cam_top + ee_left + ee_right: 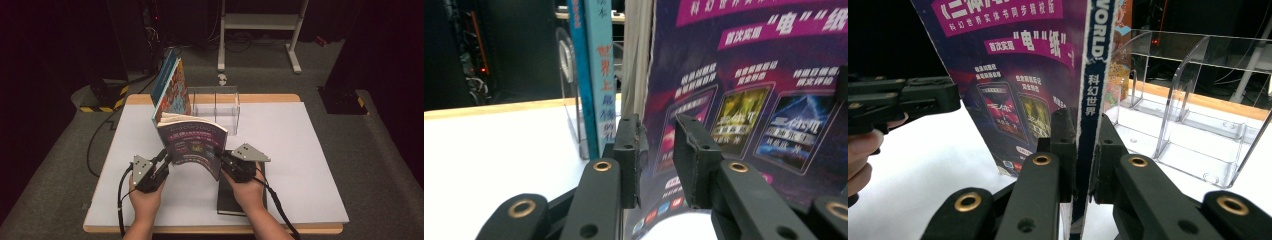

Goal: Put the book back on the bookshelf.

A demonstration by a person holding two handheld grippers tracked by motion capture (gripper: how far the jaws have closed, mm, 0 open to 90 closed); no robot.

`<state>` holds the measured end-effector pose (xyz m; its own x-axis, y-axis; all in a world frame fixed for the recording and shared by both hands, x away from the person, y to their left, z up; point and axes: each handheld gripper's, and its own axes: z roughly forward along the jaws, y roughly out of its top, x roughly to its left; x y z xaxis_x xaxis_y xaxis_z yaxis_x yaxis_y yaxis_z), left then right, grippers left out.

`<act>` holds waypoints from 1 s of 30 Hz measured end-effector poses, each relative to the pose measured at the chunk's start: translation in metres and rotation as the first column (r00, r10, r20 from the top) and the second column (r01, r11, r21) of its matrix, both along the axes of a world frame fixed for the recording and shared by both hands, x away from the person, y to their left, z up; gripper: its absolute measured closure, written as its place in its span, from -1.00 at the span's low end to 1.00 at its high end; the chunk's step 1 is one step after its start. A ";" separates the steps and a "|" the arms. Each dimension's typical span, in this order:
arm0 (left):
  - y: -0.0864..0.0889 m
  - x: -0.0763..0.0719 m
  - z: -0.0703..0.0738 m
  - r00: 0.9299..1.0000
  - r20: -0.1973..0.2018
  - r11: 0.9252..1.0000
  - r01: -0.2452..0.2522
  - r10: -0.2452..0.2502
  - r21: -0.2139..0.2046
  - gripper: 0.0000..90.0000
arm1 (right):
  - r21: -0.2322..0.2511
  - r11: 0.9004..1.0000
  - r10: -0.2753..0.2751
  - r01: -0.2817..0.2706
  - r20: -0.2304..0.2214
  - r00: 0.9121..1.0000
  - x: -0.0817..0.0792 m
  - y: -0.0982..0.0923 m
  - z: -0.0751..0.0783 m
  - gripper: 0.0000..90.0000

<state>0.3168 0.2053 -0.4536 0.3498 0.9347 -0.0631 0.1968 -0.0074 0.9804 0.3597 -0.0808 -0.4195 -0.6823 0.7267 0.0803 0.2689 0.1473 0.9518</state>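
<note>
High view first: nearest to us a dark book [240, 197] lies flat on the white desk [310, 165] under our right forearm. Just beyond it we hold the purple magazine [195, 142] upright at mid-desk. Our right gripper [231, 164] is clenched on its spine edge; the right gripper view has the pads pressed on either side of the blue spine strip. Our left gripper [162, 161] sits at the magazine's left edge with its jaws released: in the left gripper view the pads stand parted in front of the cover, nothing pinched between them. Farther back, two books [170, 87] lean upright in the left end of the clear rack [215, 105], whose right slots are free. To do this step well, we judge the right grip should stay firm and low on the spine while the left steadies the loose pages, keeping the magazine vertical so it slides in beside those books without fanning open or catching a divider.
</note>
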 end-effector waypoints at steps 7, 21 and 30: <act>-0.002 -0.002 -0.002 0.999 -0.015 0.999 0.034 -0.035 -0.021 0.62 | -0.003 1.000 0.000 0.000 0.002 1.000 -0.002 0.001 0.000 0.85; -0.027 0.033 0.001 0.992 -0.074 0.994 0.095 -0.098 -0.047 0.62 | -0.003 1.000 0.004 -0.004 0.007 1.000 -0.006 0.000 0.000 0.84; -0.046 0.050 0.003 0.988 -0.092 0.992 0.122 -0.125 -0.041 0.61 | 0.004 1.000 0.024 -0.024 0.013 1.000 -0.014 -0.001 -0.001 0.84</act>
<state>0.3668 0.1596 -0.4506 0.4535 0.8812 -0.1337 0.2883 -0.0031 0.9575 0.3456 -0.0817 -0.4206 -0.7004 0.7098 0.0746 0.2532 0.1493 0.9558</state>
